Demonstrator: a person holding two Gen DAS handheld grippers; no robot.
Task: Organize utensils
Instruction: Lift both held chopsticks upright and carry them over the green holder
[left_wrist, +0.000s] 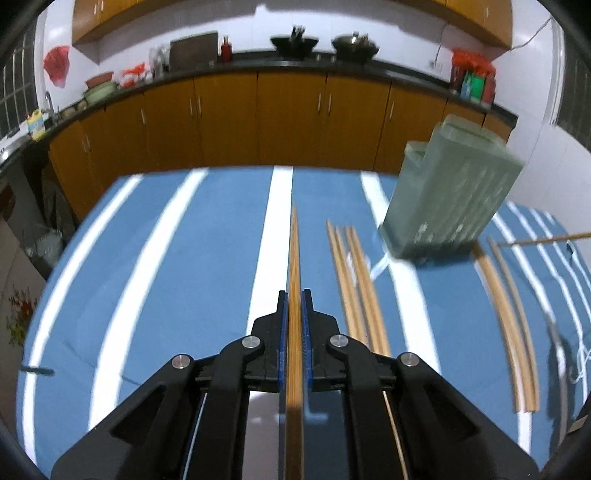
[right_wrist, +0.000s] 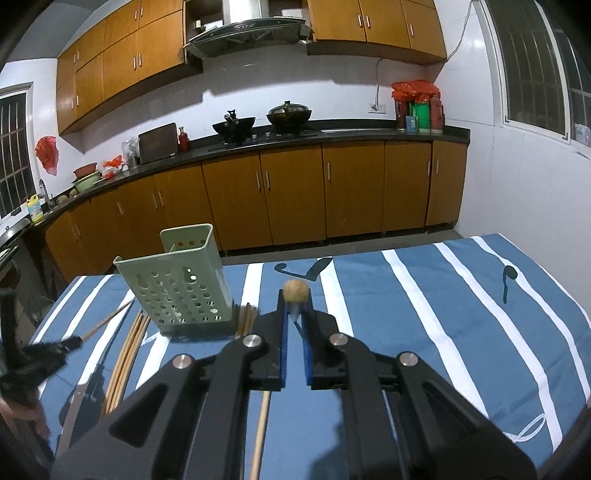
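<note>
Wooden chopstick (left_wrist: 294, 266) clamped in left claw (left_wrist: 294, 295); right claw (right_wrist: 295, 295) grips a round-tipped utensil (right_wrist: 295, 291).

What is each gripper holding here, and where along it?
Left gripper: chopsticks, gripped mid-length. Right gripper: a wooden-ended utensil, near that end.

Two matching black hand-held grippers

The left gripper (left_wrist: 294, 295) and right gripper (right_wrist: 295, 306) share angular black linkage arms, round silver pivot screws (left_wrist: 250, 342) and blue ribbed pads (right_wrist: 283, 347) lining each finger.
</note>
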